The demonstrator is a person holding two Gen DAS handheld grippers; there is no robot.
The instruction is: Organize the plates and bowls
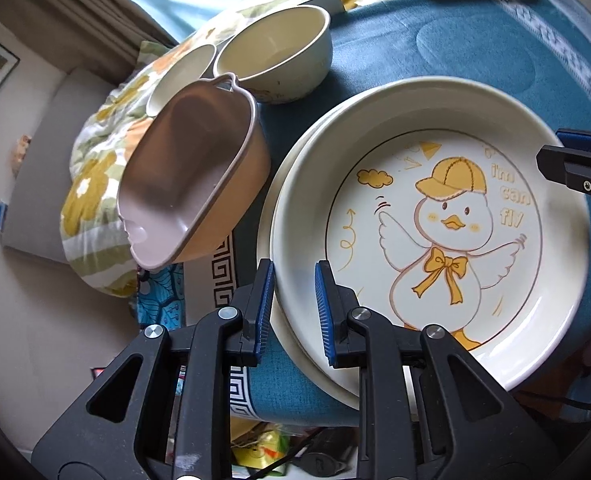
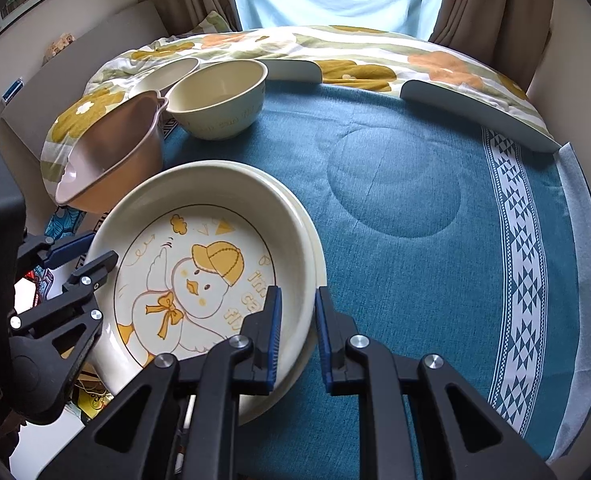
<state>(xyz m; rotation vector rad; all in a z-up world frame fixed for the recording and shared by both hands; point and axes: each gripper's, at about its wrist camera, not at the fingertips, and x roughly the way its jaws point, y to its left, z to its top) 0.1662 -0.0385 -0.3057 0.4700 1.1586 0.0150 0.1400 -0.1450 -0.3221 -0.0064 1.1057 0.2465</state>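
Left wrist view: my left gripper [image 1: 294,312] and right gripper [image 2: 298,334] each clamp the duck plate's [image 1: 435,240] opposite rims, keeping it level.

left claw [image 1: 294,304] clamping duck plate [image 1: 427,236] rim, pink dish [image 1: 191,184] beside

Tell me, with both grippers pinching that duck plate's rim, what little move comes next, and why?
Probably ease it straight down and let go. The left gripper and right gripper clamp opposite rims of the duck plate, which already sits nested over a second plate on the blue tablecloth, so only settling and releasing seems left.
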